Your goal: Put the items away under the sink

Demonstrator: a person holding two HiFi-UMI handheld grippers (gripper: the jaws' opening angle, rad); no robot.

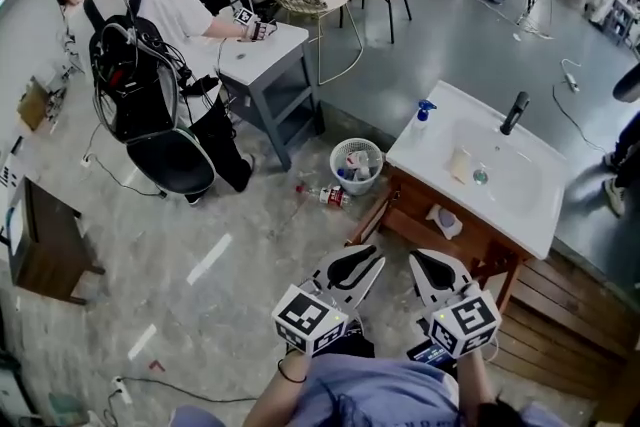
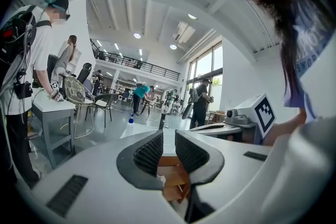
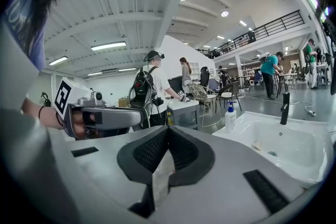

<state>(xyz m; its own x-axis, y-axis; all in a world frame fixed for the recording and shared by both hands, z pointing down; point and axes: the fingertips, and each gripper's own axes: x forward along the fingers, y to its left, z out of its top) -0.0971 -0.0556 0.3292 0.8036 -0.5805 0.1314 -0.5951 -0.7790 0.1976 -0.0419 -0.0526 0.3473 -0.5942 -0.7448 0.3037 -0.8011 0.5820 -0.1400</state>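
Note:
A white sink basin (image 1: 530, 215) tops a wooden cabinet (image 1: 400, 205) whose front stands open, with a pale item (image 1: 446, 221) on its shelf. A blue-topped spray bottle (image 1: 422, 119) stands on the basin's near-left corner, and a yellowish sponge (image 1: 460, 165) lies in the bowl. My left gripper (image 1: 368, 263) hovers in front of the cabinet; its jaws stand a narrow gap apart with nothing between them (image 2: 169, 136). My right gripper (image 1: 422, 263) is beside it, jaws shut and empty (image 3: 168, 131). The bottle (image 3: 230, 117) and black faucet (image 3: 284, 107) also show in the right gripper view.
A white mesh waste basket (image 1: 343, 152) with bottles in it stands left of the cabinet. A bottle (image 1: 328, 197) lies on the floor next to it. A person with a backpack (image 1: 150, 65) works at a grey table (image 1: 265, 55) further back. Wooden planks (image 1: 570, 305) lie to the right.

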